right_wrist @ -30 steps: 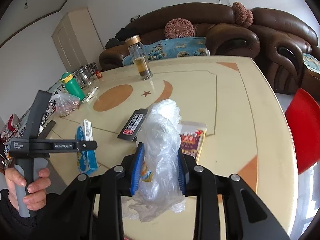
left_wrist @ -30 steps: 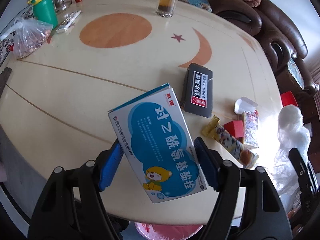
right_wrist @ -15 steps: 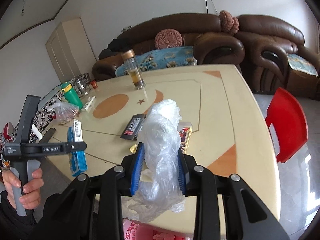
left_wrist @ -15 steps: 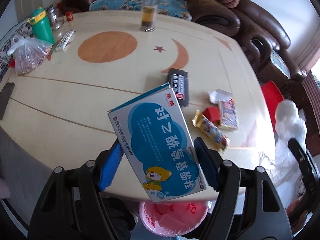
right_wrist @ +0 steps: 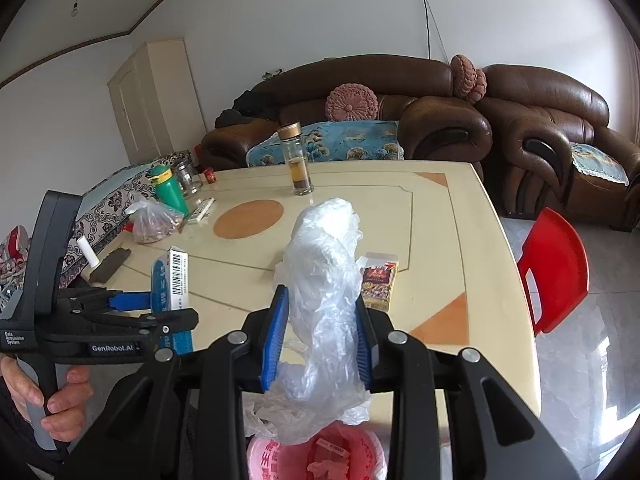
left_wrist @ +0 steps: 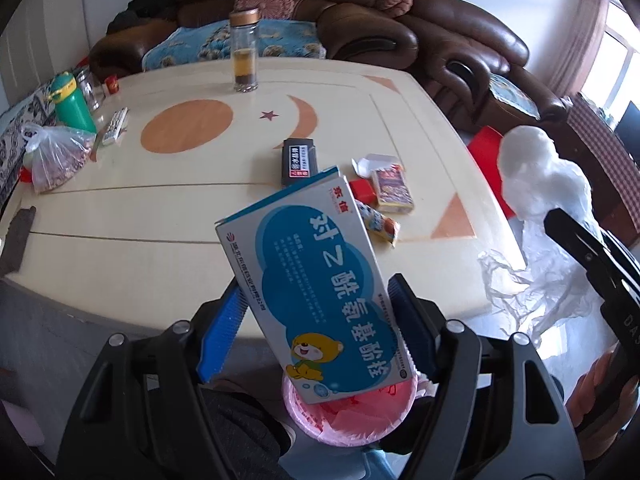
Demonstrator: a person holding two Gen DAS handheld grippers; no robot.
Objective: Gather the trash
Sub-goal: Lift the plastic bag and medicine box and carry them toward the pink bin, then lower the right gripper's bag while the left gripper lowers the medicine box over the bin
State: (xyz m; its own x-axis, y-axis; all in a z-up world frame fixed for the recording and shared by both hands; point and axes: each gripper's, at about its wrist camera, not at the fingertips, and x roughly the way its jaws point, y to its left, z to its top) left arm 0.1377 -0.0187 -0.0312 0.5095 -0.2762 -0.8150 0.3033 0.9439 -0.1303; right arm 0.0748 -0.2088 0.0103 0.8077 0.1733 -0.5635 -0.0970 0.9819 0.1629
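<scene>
My left gripper (left_wrist: 316, 332) clamps a blue box (left_wrist: 316, 280), tilted, its lower end above the pink bin (left_wrist: 348, 420) below the table (left_wrist: 160, 208) edge. My right gripper (right_wrist: 320, 336) squeezes a crumpled plastic bag (right_wrist: 324, 292), hanging over the same bin.

Beyond the jaws we noted a cream table (left_wrist: 120, 208) with orange inlays. A glass bottle (left_wrist: 245, 56) with a gold cap stood upright at its far side, well ahead of the jaws. Ahead and to the left of the jaws stood a green flask (left_wrist: 72, 104), with a remote control (left_wrist: 115, 126) lying just beside it and a clear bag of snacks (left_wrist: 56, 156) nearer. A brown leather sofa (right_wrist: 440, 120) lined the wall behind the table. A red chair (right_wrist: 554, 268) stood right of the jaws, beside the table edge.
</scene>
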